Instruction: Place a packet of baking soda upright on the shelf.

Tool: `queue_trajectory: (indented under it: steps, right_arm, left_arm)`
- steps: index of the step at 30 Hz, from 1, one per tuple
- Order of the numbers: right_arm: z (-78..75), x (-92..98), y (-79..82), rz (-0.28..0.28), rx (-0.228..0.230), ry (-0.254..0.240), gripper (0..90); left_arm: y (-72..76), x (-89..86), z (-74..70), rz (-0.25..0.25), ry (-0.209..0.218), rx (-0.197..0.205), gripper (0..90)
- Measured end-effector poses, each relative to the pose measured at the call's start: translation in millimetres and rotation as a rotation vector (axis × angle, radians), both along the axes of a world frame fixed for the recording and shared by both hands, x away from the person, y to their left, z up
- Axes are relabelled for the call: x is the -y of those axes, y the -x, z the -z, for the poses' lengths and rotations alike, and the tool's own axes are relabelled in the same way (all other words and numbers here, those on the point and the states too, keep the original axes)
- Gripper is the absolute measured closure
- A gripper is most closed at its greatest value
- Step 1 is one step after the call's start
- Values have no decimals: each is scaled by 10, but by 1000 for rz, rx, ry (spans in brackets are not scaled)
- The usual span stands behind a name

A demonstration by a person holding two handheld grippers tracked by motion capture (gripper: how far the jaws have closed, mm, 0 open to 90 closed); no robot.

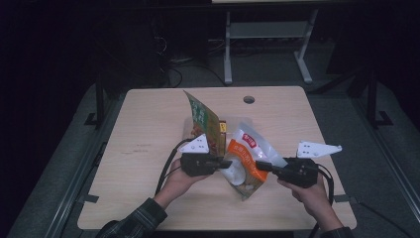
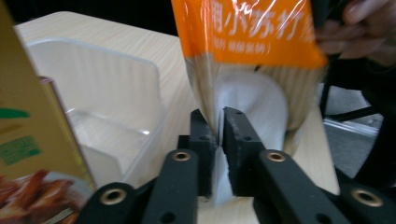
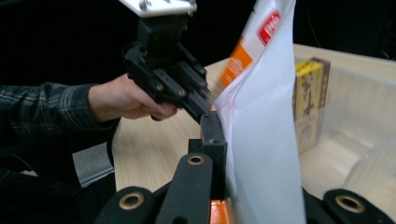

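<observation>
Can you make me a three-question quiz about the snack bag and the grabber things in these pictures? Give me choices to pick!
1. Where is the clear plastic bin?
A. on the table
B. on the floor
C. on a chair

2. What colour is the band on the snack bag?
A. blue
B. orange
C. purple

3. What is the left gripper doing?
A. hanging open over the table
B. holding a cup
C. pinching the bag's edge

Answers: 1 A, the bin sits on the wooden table. 2 B, orange with white writing. 3 C, the bag's edge sits squeezed between its jaws.
</observation>
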State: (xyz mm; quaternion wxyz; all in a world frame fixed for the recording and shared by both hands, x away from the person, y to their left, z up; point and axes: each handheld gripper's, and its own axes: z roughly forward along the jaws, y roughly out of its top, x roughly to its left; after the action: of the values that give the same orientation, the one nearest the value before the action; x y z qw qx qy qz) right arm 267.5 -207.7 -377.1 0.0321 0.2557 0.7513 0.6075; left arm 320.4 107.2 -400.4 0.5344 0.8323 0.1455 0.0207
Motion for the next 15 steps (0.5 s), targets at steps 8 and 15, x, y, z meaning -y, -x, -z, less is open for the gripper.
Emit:
queue_trajectory:
  steps: [8, 15]
  right_arm:
    - [-201, -10, -46, -26, 45, -11, 900]
    - [-418, 71, -221, -14, 84, -9, 900]
  left_arm:
    - [26, -169, -53, -49, -7, 38, 574]
    - [81, -422, -45, -97, -51, 36, 475]
